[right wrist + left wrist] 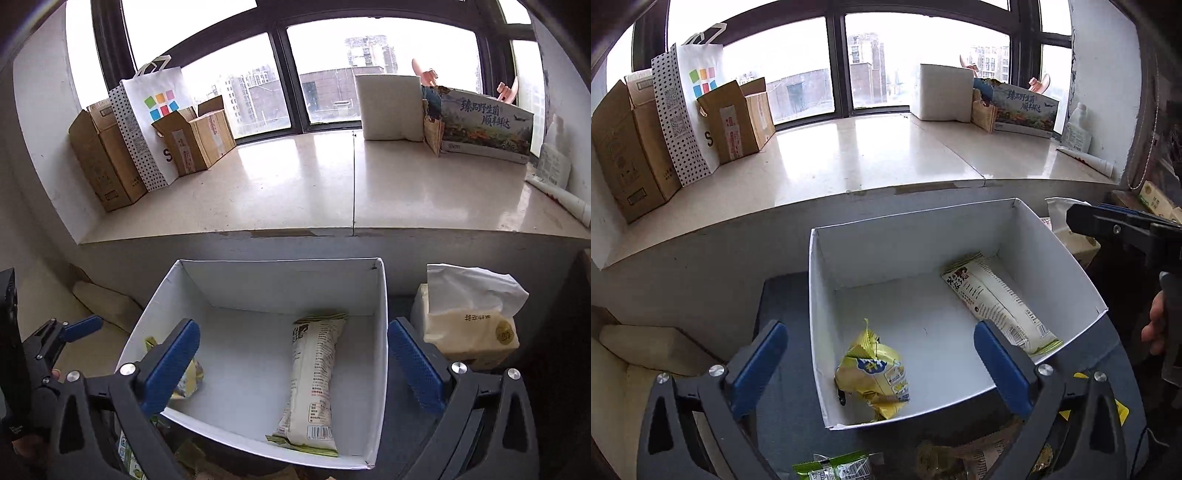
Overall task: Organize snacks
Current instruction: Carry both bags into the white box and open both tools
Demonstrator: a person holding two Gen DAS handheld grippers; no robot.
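Both the left claw (881, 369) and the right claw (293, 363) are spread wide and empty. In the white box (1052, 251), the yellow packet (873, 373) lies at 7 o'clock and the long white packet (997, 302) at 3 o'clock. Both are judged light, crinkly and crushable, best pinched at a sealed end.

One white box (1052, 258) holds two snack packets: yellow packet (875, 373), white packet (997, 299).

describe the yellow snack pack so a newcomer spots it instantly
Find the open white box below the window ledge. Two packs lie inside; the yellow snack pack is crumpled in its near left corner. Its neighbour, the long white pack, lies flat along the right wall.
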